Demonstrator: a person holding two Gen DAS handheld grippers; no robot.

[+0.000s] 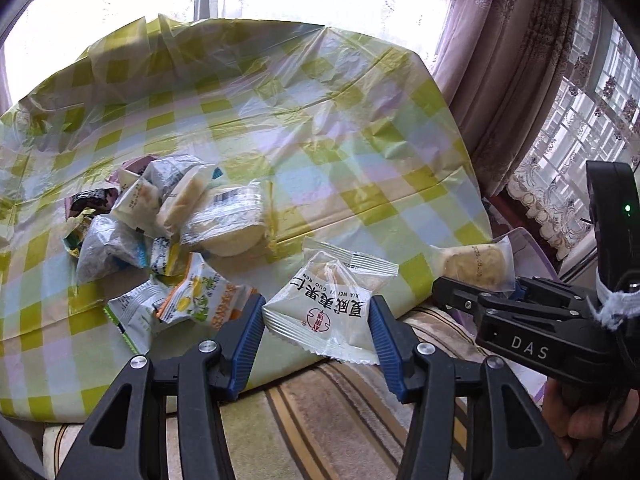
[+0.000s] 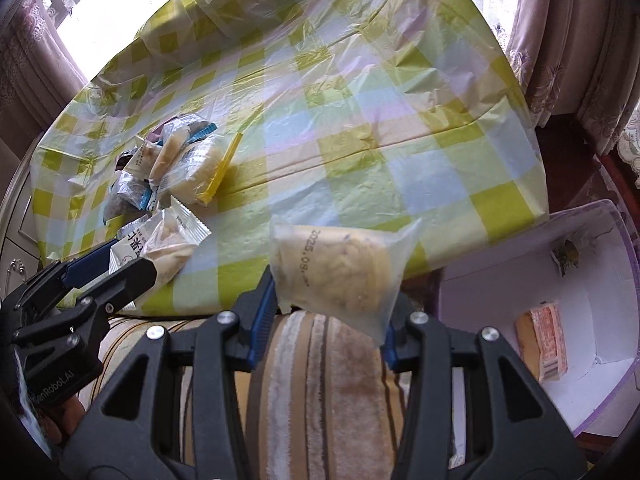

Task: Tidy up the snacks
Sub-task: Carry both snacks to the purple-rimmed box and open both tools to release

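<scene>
My left gripper (image 1: 317, 322) is shut on a white snack packet with red and black Chinese print (image 1: 325, 304), held over the table's front edge. It also shows in the right wrist view (image 2: 156, 252). My right gripper (image 2: 330, 312) is shut on a clear packet holding a yellowish pastry (image 2: 340, 270), lifted off the table. In the left wrist view that packet (image 1: 474, 264) sits at the right gripper's tip. A pile of several wrapped snacks (image 1: 160, 232) lies on the table's left part, and shows in the right wrist view (image 2: 172, 172).
The table wears a yellow-green checked plastic cloth (image 1: 320, 128). A white box with a purple rim (image 2: 560, 320) stands below the table's right edge, with an orange packet (image 2: 544, 340) inside. A striped cushion (image 2: 320, 392) lies under the grippers. Curtains (image 1: 520, 60) hang to the right.
</scene>
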